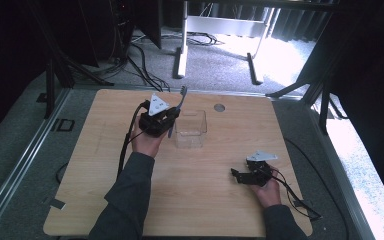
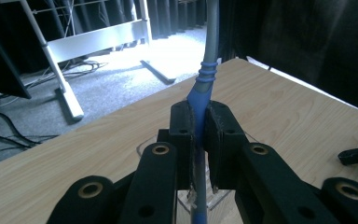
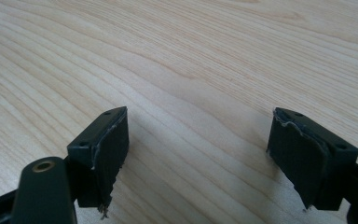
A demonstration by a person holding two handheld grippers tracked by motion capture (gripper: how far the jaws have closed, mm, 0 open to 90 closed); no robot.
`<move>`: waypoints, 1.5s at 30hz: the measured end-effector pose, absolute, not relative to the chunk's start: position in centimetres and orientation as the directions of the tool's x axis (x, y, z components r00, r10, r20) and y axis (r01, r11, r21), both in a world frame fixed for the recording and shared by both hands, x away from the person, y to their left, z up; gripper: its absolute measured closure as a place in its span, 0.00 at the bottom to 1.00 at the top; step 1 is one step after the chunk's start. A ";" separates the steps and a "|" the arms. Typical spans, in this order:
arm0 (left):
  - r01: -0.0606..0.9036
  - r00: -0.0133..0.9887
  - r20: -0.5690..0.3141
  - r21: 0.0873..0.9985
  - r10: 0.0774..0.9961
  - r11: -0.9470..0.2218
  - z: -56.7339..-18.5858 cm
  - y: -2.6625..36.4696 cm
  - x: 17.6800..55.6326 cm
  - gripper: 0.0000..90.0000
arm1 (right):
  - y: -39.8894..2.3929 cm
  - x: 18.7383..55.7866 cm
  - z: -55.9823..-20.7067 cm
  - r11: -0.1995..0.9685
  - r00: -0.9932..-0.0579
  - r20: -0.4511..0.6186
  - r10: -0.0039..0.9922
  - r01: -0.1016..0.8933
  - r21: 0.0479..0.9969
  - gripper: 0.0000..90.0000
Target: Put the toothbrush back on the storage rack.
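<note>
Black jaws of the left gripper (image 2: 199, 140) sit closest to the lens in the left gripper view, clamped on a toothbrush (image 2: 204, 88) w/ blue grip & grey neck. Handle runs upright between the pads, head end above the jaws, out of frame; tail end drops below the jaws toward a clear plastic container (image 2: 214, 198) directly under them.

Risks, as I judge them:
- Pinch is on the tapered blue part, so the brush could pivot or slip down if the hand tilts.
- Container looks light; a tail end that catches its rim could tip or shove it.
- Clear walls are hard to read, so an off-centre drop is easy.

High view: left gripper (image 1: 172, 119) is just beside the clear container (image 1: 190, 131), brush head (image 1: 183, 91) sticking up beyond it, bristles visible, which the left gripper view lacks. Right gripper (image 1: 237, 175) lies well apart, low over the wooden table (image 1: 230, 210).

Right gripper view: jaws spread wide, nothing between them, bare woodgrain (image 3: 191, 60) beneath. High view is too small to confirm that gap.
</note>
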State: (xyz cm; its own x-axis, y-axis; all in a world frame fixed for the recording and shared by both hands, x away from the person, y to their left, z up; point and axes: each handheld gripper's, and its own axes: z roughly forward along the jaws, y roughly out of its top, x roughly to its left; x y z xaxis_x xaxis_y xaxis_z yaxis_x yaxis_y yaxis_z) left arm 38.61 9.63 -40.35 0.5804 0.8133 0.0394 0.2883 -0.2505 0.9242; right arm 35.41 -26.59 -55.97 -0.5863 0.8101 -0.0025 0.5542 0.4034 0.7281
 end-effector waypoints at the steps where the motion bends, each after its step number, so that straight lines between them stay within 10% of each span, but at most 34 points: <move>1: 0.288 0.582 0.040 0.924 0.812 -0.252 -40.4 9.6 38.6 0.91 | -26.6 35.4 -56.0 0.403 -0.586 -0.002 0.810 0.554 0.728 0.23; 45: 0.248 0.589 0.010 0.949 0.808 -0.193 -40.9 9.3 40.3 0.91 | -26.6 35.4 -56.0 0.403 -0.586 -0.002 0.810 0.555 0.728 0.22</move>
State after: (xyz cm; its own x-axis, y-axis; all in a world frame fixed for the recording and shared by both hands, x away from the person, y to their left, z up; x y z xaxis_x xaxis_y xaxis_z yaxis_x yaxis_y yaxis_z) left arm 40.31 9.29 -40.94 0.5893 0.8078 0.0101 0.2485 -0.1932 0.9492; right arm 35.40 -26.58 -55.96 -0.5859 0.8104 -0.0018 0.5550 0.4028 0.7278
